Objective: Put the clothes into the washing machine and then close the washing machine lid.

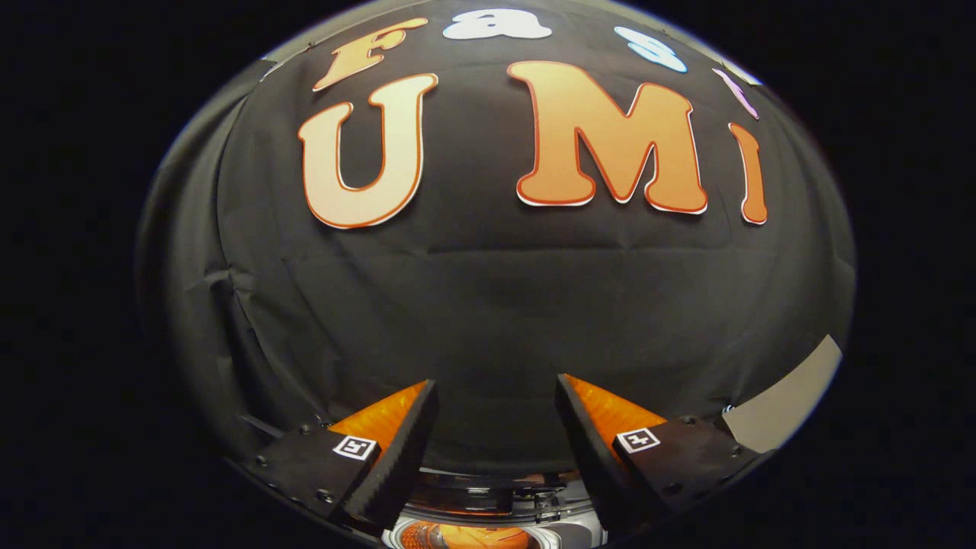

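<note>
I hold the fingers [496, 427] spread, empty; round white washing machine drum [488, 534] at six o'clock: tilt down first.

The washing machine [496, 526] sits at the very bottom centre of the frame, below and between the spread, empty fingers of the gripper [496, 400], its round opening showing a pale rim with something orange inside, its lid raised behind.
</note>
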{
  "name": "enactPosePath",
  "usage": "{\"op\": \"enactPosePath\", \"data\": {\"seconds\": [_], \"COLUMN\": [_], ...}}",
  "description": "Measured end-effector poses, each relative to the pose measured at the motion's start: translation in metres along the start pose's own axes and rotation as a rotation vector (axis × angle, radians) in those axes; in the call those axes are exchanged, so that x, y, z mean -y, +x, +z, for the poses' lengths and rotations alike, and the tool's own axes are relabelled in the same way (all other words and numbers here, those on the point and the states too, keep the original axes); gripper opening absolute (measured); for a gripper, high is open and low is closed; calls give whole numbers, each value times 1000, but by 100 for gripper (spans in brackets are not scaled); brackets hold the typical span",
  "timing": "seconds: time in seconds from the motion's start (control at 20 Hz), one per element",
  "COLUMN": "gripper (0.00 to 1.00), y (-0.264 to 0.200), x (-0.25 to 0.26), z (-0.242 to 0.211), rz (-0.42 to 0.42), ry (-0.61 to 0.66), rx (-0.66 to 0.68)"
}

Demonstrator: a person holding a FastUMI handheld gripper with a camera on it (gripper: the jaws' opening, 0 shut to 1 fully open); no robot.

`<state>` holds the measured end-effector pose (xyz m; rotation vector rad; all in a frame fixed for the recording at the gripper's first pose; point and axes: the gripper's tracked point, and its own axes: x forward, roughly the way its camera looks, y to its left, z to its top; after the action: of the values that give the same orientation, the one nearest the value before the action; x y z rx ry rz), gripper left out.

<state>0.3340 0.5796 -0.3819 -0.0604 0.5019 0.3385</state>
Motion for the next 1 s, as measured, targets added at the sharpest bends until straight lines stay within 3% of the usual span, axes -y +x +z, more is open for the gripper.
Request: {"op": "enactPosePath", "data": {"seconds": [0.45, 1.0], "gripper": [99, 99], "y": [20, -10], "x": [6, 4], "z": [-35, -29], "rz": [-2, 7], "ry": [13, -4], "rx": [-70, 115]}}
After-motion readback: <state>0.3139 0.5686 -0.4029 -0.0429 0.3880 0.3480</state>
